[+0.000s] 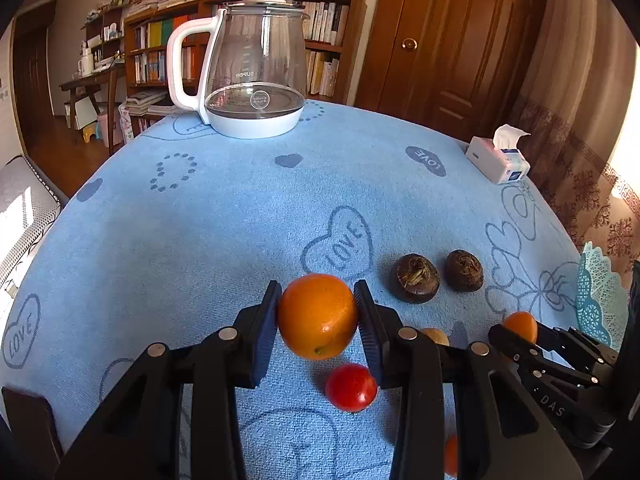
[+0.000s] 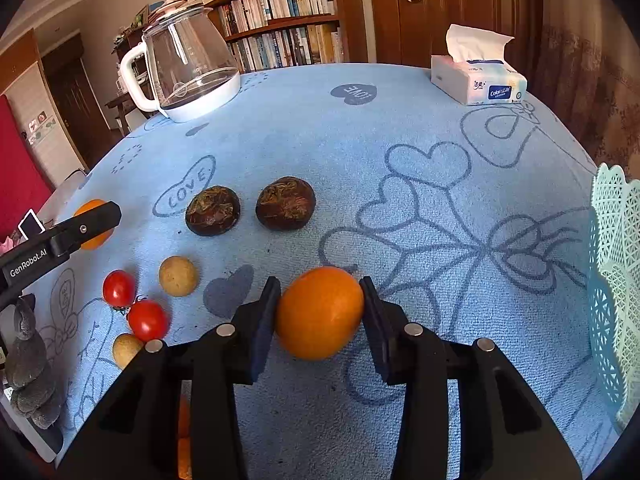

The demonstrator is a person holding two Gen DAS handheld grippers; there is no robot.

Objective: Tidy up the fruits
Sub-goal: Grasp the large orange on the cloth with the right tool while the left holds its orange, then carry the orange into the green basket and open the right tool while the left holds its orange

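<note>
I see the mint lattice basket (image 2: 616, 280) at the far right edge of the blue tablecloth (image 2: 320, 128), nearest my right gripper (image 2: 319, 312). That gripper clamps an orange (image 2: 319, 312), pointing steeply down. My left gripper (image 1: 316, 316) clamps a second orange (image 1: 317, 316), raised above a cherry tomato (image 1: 351, 387), farther from the basket.

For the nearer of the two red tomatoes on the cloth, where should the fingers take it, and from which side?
Grip the nearer red tomato across its round middle, coming down from above. It touches the second tomato at its upper left and a tan fruit lies close at its lower left, so the fingers would likely fit best along the other diagonal, upper right to lower left being too crowded.
</note>
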